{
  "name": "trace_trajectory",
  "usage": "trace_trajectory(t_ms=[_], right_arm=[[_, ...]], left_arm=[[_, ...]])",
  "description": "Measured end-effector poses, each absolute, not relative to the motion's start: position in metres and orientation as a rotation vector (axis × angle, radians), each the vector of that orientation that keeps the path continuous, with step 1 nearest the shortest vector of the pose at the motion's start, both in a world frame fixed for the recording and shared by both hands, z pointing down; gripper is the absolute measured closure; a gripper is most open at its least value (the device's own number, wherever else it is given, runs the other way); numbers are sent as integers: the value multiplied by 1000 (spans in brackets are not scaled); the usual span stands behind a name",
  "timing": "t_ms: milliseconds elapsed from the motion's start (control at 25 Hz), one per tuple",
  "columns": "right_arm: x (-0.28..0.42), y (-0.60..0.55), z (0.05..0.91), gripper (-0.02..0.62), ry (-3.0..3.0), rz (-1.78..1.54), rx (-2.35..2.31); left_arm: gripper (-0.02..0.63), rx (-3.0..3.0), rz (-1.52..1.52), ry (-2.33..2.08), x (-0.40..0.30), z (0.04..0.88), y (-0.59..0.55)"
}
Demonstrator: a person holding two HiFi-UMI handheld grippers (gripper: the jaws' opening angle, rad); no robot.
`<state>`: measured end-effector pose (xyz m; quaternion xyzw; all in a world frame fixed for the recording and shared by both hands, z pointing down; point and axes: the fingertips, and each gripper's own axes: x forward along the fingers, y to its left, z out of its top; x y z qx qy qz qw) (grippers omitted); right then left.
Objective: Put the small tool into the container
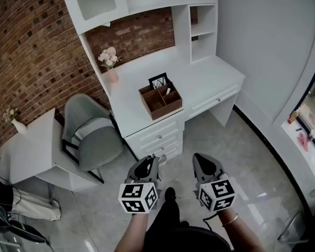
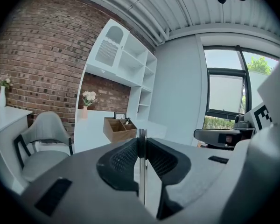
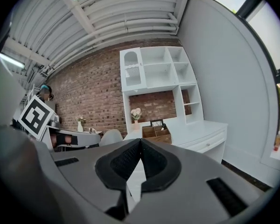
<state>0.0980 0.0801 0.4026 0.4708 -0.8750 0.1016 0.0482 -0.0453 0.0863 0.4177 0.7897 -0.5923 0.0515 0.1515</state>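
Nearest: left gripper (image 1: 156, 161) clenched on the small tool (image 2: 141, 176), a thin metal strip. Long axis along the jaws, tip aimed forward. Right gripper (image 1: 202, 160) pressed together on nothing. Beyond, bare floor (image 1: 241, 151), open for walking. Farther, well apart, the table (image 1: 210, 80) carrying the wooden container (image 1: 160, 100) near its front edge, compartments open upward. Chair (image 1: 94, 140) to the left. Likely room to come in from above.

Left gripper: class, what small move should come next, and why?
Probably step forward, carrying the left gripper toward the desk: its jaws are shut on the tool, and the container sits on the desk, well ahead of it.
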Motion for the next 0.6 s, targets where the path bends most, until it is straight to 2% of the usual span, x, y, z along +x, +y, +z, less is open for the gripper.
trace_trajectory(t_ms=[600], right_arm=[[31,-82,419,591,-2630,399,1441]], left_arm=[[535,2313,161,-1628,-95,423,-79]])
